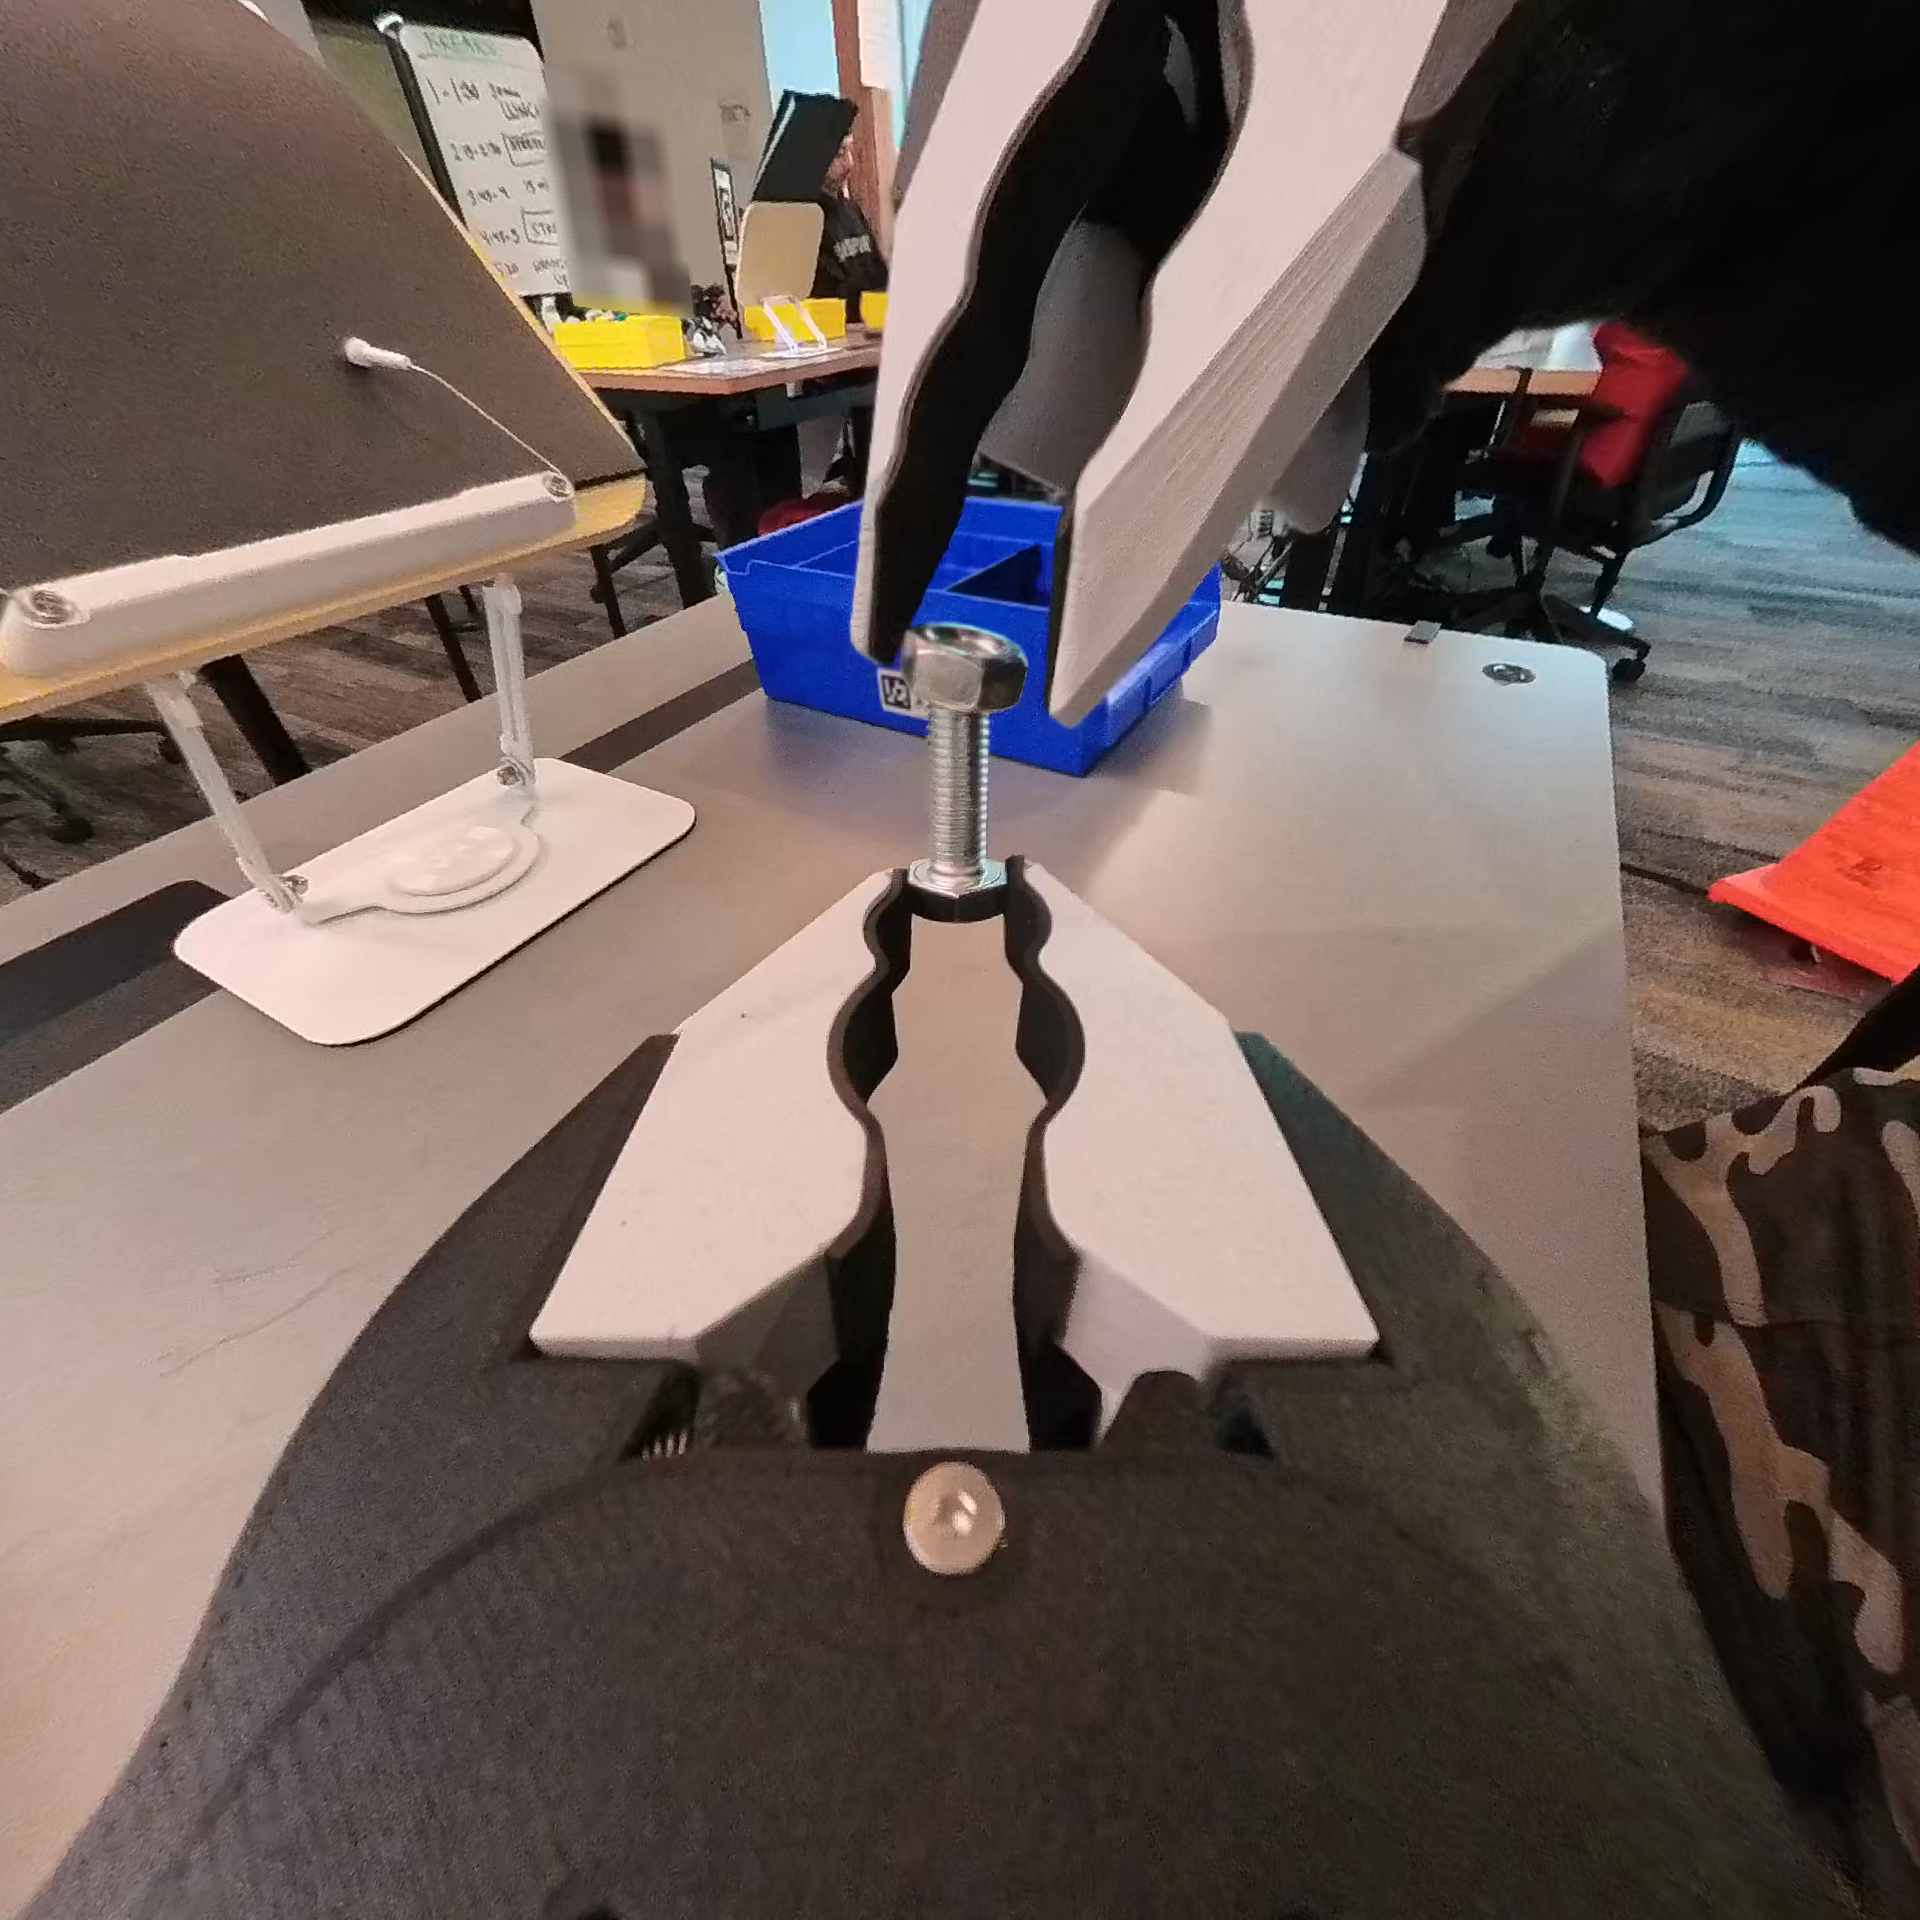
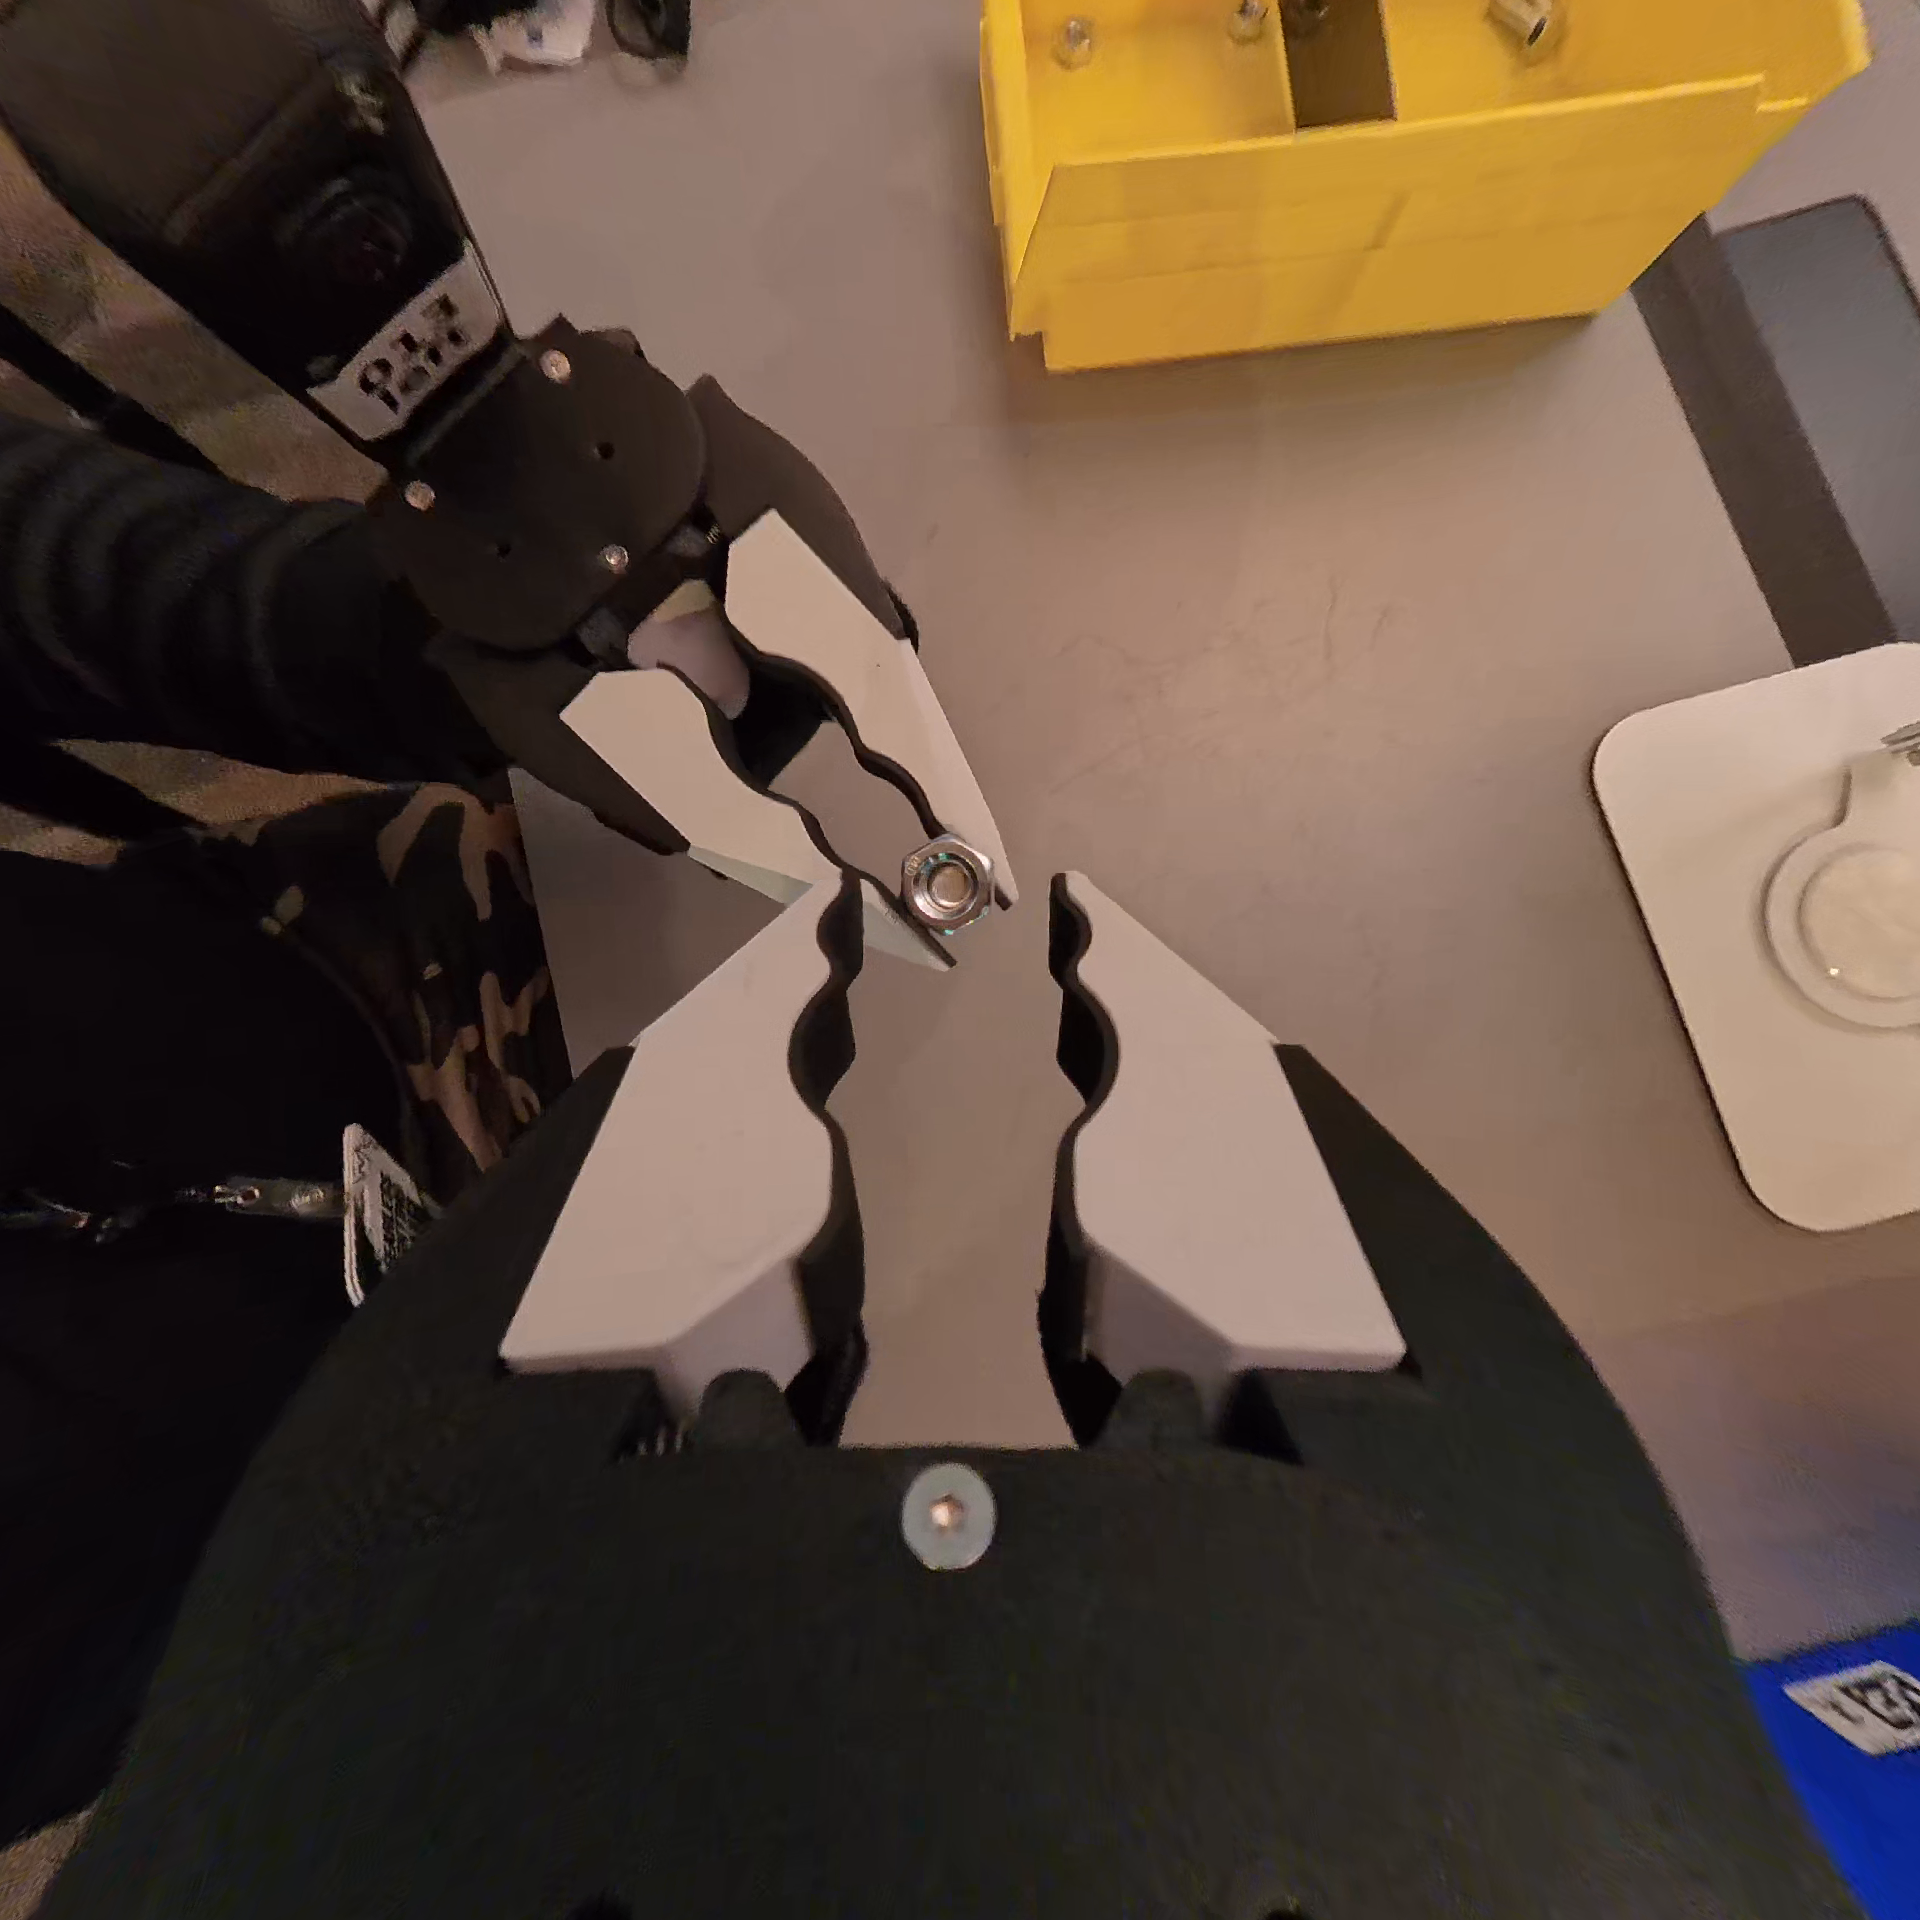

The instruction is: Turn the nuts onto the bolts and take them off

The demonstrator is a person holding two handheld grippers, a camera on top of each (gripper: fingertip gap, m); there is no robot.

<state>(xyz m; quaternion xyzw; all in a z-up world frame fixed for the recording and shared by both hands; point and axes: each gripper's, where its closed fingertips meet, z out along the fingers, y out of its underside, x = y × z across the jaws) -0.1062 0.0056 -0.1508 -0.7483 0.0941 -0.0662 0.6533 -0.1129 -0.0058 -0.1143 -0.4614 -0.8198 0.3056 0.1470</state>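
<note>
A silver bolt (image 1: 953,787) stands upright with its lower end clamped between the fingertips of my left gripper (image 1: 956,888), which is shut on it just above the grey table (image 1: 1351,935). A hex nut (image 1: 962,670) sits at the top of the bolt thread. My right gripper (image 1: 971,675) comes down from above, open, with one fingertip on each side of the nut. In the right wrist view I look down on the nut (image 2: 943,889) end-on, between the open fingertips of my right gripper (image 2: 951,899). The left gripper (image 2: 940,883) reaches in from the upper left.
A blue bin (image 1: 810,644) stands on the table behind the bolt. A yellow bin (image 2: 1351,208) holds several bolts and nuts. A white stand base (image 1: 436,883) lies to the left and also shows in the right wrist view (image 2: 1766,935). A camouflage sleeve (image 2: 260,935) is close by. The tips of one gripper are about 4 cm away from the tips of the other.
</note>
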